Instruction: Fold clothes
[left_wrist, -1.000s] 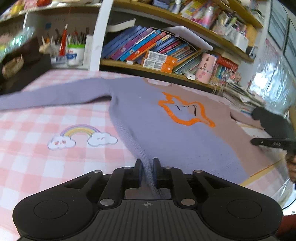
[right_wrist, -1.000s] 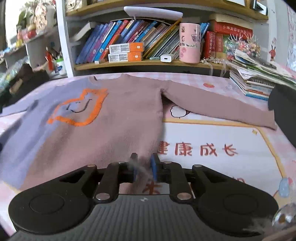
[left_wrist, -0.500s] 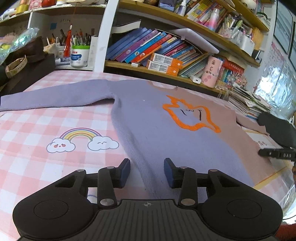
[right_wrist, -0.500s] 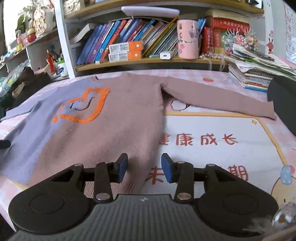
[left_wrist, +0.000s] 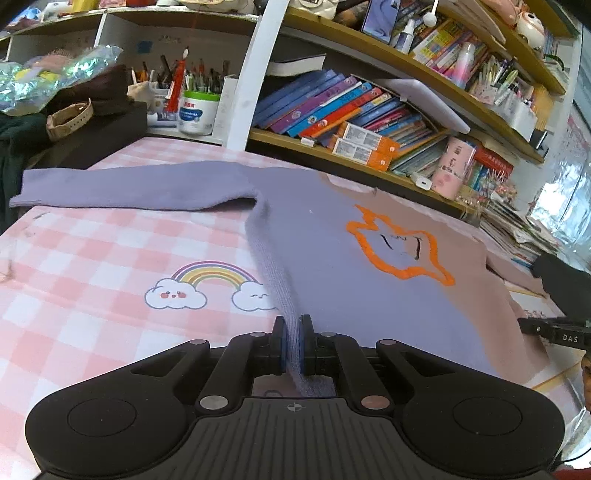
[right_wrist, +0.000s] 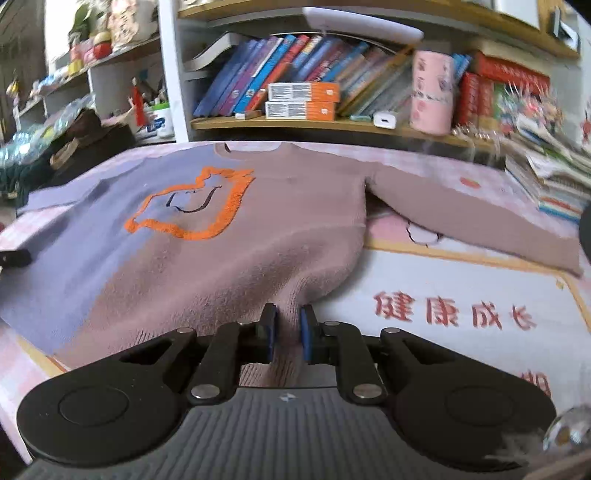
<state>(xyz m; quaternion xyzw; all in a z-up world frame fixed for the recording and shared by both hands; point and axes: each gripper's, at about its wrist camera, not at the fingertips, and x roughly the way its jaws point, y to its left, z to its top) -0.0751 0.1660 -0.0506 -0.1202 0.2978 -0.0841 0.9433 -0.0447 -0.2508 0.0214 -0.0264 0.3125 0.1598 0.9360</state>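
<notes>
Sweater lies face-up and flat on the table, neck toward the bookshelf, both sleeves spread out sideways. Lilac half on the left, dusty pink half on the right, orange outline motif mid-chest.

Left gripper: clenched on a ridge of the lilac hem corner, knit pinched between the blue pads. Right gripper: jaws closing on the pink hem edge, fabric bunched up between them and looking pressed.

Step in hand, as I read it: secure both bottom corners, then carry the hem up toward the neckline.

How to do it well:
- confirm the right pinch is firm before any lift
- raise both hands together and level, so the hem stays straight
- lift only enough to clear the body; knit stretches
- sleeves probably want folding in first, otherwise they stick out of the stack

Hard to see:
- hem under both gripper bodies is hidden, so can't tell if one layer or both is caught
- right wrist view is motion-blurred
- right sleeve cuff is at the frame edge; left cuff visible in left wrist view only
</notes>
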